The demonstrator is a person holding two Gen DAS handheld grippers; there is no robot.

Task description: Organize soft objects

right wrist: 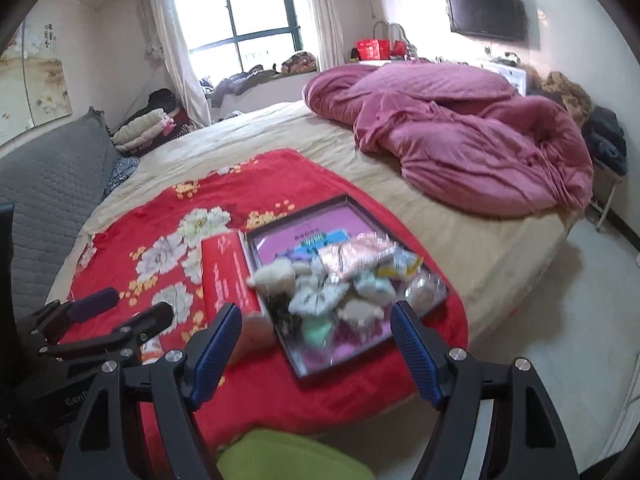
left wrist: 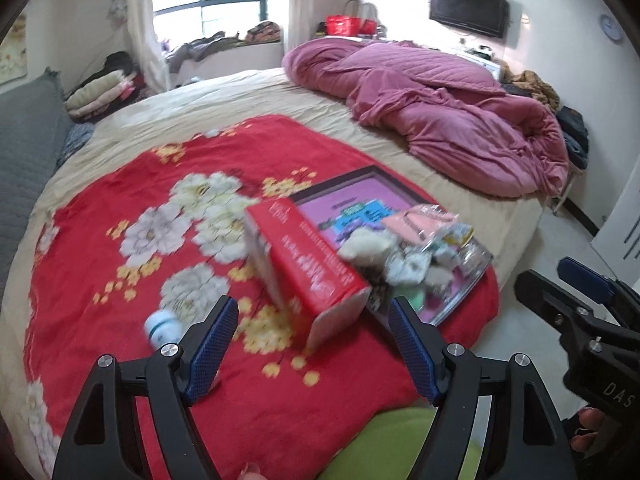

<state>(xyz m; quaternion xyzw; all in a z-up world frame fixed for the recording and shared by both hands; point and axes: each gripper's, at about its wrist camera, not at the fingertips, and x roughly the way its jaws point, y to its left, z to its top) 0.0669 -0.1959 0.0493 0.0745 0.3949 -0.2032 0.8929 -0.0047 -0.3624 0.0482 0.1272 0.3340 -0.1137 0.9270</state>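
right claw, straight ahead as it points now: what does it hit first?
Probably the pile of soft packets in the dark tray. The right claw is open and empty and points at it; depth is unclear.

A heap of small soft packets (right wrist: 344, 280) in white, pale green, pink and patterned wrappers fills the near half of a shallow dark-rimmed tray (right wrist: 304, 210) with a pink printed floor. The tray lies flat on the red floral blanket (right wrist: 132, 224) over the bed. A red carton (left wrist: 308, 264) lies on its side, touching the tray's left edge.
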